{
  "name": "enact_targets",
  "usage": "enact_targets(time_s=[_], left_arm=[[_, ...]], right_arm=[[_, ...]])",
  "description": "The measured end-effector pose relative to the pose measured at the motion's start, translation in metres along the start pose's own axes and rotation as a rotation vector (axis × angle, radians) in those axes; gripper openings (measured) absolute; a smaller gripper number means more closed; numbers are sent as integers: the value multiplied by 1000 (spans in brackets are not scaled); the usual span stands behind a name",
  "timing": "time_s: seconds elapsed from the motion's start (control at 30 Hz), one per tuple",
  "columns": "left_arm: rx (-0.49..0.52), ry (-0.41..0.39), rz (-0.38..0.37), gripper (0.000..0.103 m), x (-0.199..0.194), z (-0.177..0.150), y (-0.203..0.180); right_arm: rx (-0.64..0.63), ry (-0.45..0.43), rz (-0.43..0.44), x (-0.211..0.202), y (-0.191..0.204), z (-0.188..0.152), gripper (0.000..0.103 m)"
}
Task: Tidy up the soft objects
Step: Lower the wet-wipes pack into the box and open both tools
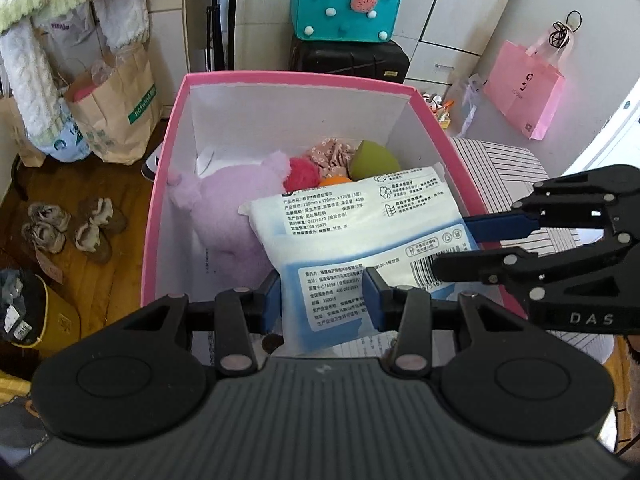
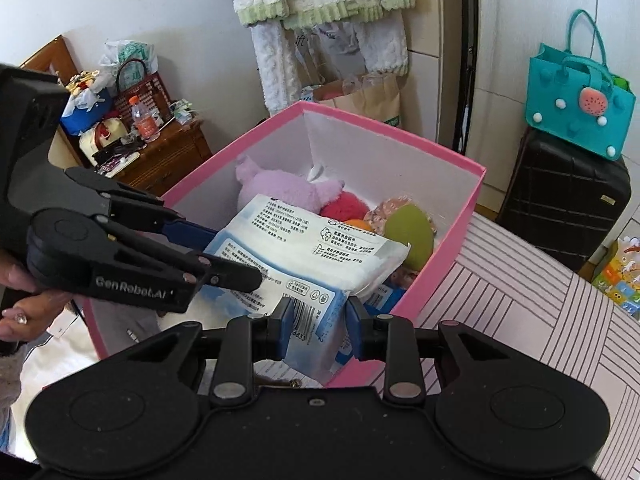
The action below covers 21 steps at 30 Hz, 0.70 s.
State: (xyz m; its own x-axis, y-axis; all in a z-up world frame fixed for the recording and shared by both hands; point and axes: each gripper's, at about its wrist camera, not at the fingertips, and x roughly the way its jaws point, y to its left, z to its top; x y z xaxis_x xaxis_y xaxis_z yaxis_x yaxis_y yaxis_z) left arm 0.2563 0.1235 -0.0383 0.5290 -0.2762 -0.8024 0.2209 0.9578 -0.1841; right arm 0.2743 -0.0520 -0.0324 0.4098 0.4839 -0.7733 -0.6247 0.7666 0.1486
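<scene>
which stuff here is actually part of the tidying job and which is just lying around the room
Part of the job:
- tissue pack, gripped by the left gripper and right gripper
- pink box
- purple plush, red pom-pom, green sponge inside it

Lying about:
- teal bag
- black suitcase
- pink gift bag
- slippers
- paper bag

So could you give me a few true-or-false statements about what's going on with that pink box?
1. Both grippers, left and right, grip the white tissue pack. True.
2. The pink box is empty. False: it holds a purple plush, a red pom-pom and a green sponge.
3. The teal bag sits on a black suitcase. True.
4. The pack lies flat on the floor. False: it is held over the box.
</scene>
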Motion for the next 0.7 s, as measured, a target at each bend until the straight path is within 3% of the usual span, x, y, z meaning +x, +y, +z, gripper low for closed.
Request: enact_targets(time_s=[0.23,0.53,0.7], left_arm=[[99,26,68,38,16,0,-12],[98,37,89,30,21,-6,-19],[98,-15,202,33,14,-12,-23]], right_arm=[[-80,-79,-106,-8,8,1,34],[-30,-149,-48,-32,5,-15,35],[-19,-172,-36,-39,10,-22,37]])
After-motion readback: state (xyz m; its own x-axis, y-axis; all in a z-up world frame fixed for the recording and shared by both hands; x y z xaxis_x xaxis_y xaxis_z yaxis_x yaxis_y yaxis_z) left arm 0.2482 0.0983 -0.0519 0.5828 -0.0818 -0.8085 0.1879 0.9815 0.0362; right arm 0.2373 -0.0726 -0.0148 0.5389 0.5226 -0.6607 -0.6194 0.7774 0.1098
